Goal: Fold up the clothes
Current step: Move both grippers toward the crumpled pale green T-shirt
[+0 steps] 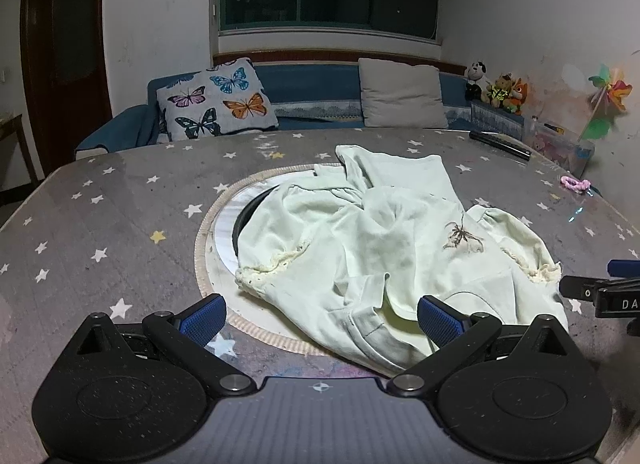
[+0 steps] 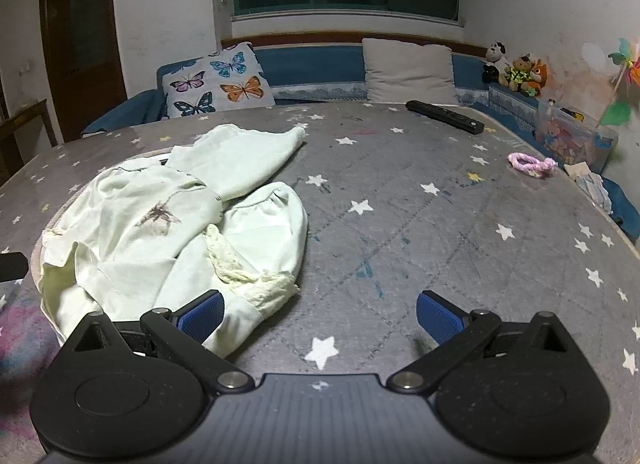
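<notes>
Pale mint-green cotton garment with cream lace-trimmed cuffs and a small brown print [image 1: 372, 248] lies crumpled mid-table, on the grey star-patterned table [image 1: 120, 204], partly covering a round inset plate with a woven rim [image 1: 224, 224]. Left gripper [image 1: 322, 318] hovers at the garment's near edge, blue-padded fingers [image 1: 202, 318] spread wide, nothing between them pinched. Right gripper [image 2: 320, 316] sits to the garment's right, fingers spread too, left pad over the near lace cuff [image 2: 260, 284], right pad above bare table.

Step in hand, likely: flatten before folding. Best to pick two separate outer points, e.g. a cuff or hem corner each side, pinch a single layer only, lift slightly and pull apart so the bunched sleeves untangle. Avoid grabbing the middle heap; layers overlap there. Black remote [image 2: 444, 116] and pink braided hair tie [image 2: 530, 164] lie far right, well apart.
</notes>
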